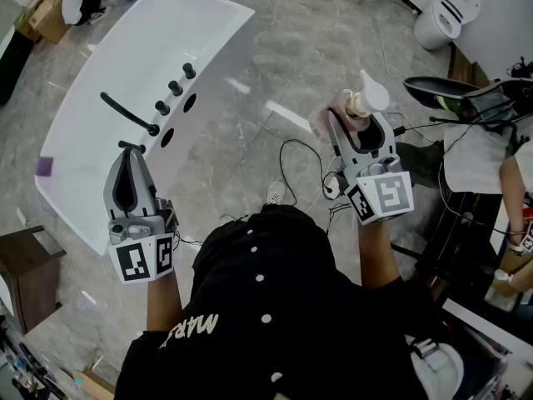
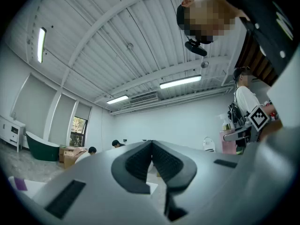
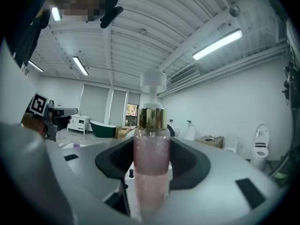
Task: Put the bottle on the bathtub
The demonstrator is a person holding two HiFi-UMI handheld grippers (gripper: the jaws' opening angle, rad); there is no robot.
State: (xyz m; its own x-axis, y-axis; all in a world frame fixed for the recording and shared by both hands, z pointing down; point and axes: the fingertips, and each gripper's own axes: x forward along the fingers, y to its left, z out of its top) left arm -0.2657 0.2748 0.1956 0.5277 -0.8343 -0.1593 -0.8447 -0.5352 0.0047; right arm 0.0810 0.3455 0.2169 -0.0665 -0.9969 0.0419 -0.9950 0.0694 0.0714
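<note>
right gripper (image 1: 360,122) is clamped on the bottle (image 1: 360,105): pink clear body squeezed between the two pads, gold collar and white pump head sticking up past the jaw tips. it's being held upright in the air, over the grey stone floor (image 1: 283,57), well apart from the white bathtub (image 1: 221,65).

left gripper (image 1: 127,152) has its jaws pressed together with nothing in them. it hovers just over the tub's near end, close to the rim corner.

tub runs diagonally across the left of the head view. the rim facing the bottle is a flat deck with a black spout (image 1: 127,112) and a row of black knobs (image 1: 175,87) on it, so the bare stretches of deck sit either side of those. a small purple thing (image 1: 44,167) sits on the far-side rim.

between the tub wall and the bottle it's open floor. loose cable (image 1: 304,161) lies near the person's feet, and the right edge is crowded with gear.
</note>
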